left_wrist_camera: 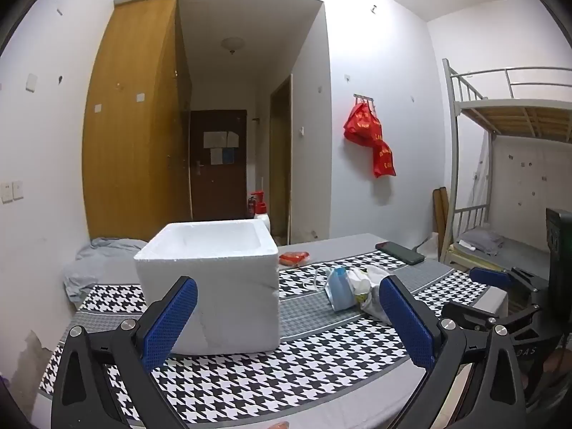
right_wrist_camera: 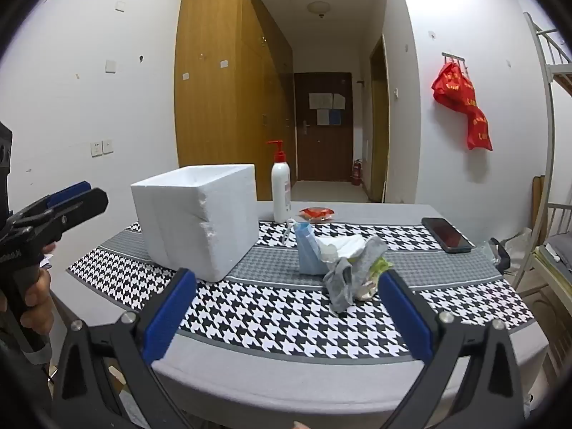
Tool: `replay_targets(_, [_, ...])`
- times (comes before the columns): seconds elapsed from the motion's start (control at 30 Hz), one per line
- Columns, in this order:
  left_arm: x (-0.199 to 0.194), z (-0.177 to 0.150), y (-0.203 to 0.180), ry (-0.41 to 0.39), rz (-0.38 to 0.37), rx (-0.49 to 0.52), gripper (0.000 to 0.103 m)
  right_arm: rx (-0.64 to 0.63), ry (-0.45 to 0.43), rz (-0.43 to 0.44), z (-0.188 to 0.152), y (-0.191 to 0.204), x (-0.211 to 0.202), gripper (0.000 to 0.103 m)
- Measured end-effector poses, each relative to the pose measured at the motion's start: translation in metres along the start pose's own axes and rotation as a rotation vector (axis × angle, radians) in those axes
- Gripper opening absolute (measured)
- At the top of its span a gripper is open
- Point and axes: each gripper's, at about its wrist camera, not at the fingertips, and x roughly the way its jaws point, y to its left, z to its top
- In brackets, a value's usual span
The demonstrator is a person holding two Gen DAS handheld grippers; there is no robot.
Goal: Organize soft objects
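Both spread wide, left gripper (left_wrist_camera: 287,318) and right gripper (right_wrist_camera: 286,314), pinching nothing; hovered near foam box (right_wrist_camera: 196,218), soft pile (right_wrist_camera: 343,261) just right of it

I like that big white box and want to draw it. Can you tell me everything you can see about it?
The white box looks like foam, thick-walled and blocky, with no lid, so its top is open. What can be seen of its inside looks empty. One front corner edge is chipped and crumbly. It stands upright on the checked tablecloth, on the left part of the table. A white pump bottle stands behind it and a pile of soft things lies to its right, apart from it. Nothing grips it.
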Motion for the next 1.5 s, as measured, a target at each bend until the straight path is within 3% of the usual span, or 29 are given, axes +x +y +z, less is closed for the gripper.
replay_targets(0.1, [0.010,0.000,0.002,0.025,0.007,-0.015,0.102,0.005,-0.003,0.001,0.000,0.000,0.000,0.103])
replay_targets(0.37, [0.001,0.002,0.010,-0.025,0.044,-0.069,0.102,-0.003,-0.018,0.000,0.000,0.001,-0.003,0.103])
replay_targets(0.77, [-0.002,0.002,0.007,-0.021,0.016,-0.056,0.102,0.004,-0.019,-0.002,0.000,0.001,-0.003,0.103])
replay_targets(1.5, [-0.005,0.003,0.006,-0.016,0.044,-0.065,0.102,0.011,-0.026,-0.001,0.001,-0.002,-0.007,0.103])
